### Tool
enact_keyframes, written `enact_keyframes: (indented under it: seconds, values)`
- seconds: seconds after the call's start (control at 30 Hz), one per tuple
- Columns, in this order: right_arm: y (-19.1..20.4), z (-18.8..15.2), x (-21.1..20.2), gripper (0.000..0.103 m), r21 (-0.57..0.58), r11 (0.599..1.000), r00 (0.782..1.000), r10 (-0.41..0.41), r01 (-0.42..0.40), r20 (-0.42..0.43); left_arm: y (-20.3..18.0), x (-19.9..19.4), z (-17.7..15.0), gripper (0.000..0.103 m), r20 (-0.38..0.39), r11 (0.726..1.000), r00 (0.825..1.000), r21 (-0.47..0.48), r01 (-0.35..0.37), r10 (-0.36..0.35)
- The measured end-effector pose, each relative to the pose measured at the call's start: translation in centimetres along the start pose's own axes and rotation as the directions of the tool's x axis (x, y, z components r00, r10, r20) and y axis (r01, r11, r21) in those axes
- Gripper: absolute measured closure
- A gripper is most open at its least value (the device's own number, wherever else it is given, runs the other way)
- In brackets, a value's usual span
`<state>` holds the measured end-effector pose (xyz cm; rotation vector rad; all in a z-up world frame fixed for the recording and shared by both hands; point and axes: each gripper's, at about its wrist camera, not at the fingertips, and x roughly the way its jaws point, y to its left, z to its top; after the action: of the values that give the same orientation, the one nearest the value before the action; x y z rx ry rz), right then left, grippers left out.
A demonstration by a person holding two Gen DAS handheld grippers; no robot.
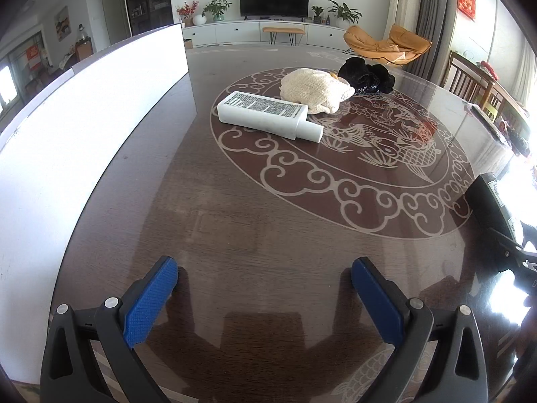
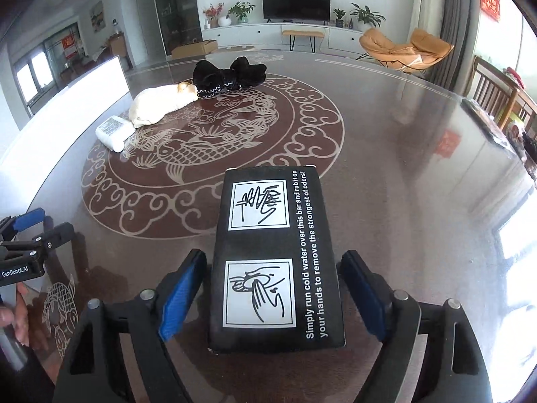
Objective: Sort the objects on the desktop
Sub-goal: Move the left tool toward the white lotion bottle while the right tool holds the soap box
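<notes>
Right wrist view: right gripper (image 2: 273, 288) spread, black box (image 2: 273, 255) lying between its pads untouched at lower centre; left gripper (image 1: 265, 297) spread over bare table (image 1: 268, 218)

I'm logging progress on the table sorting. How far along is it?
Nothing clearly sorted yet. The black box lies between the right gripper's open pads, not gripped. The left gripper is open, empty. White bottle, cream cloth and black cloth remain mid-table.
</notes>
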<state>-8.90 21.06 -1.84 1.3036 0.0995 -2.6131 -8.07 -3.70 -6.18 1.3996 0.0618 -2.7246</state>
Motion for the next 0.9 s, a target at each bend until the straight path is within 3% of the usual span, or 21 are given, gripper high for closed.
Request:
enact_keyframes:
  seconds: [0.53, 0.9]
  values:
    - [1.0, 0.3, 1.2, 0.002, -0.012, 0.999, 0.999, -0.051, 0.05, -0.019, 0.0, 0.0, 0.0, 0.0, 0.0, 1.0, 1.0, 0.0, -0.001, 0.001]
    - [0.9, 0.3, 1.1, 0.002, -0.012, 0.999, 0.999, -0.05, 0.05, -0.02, 0.1, 0.0, 0.0, 0.0, -0.001, 1.0, 1.0, 0.001, 0.003, -0.003]
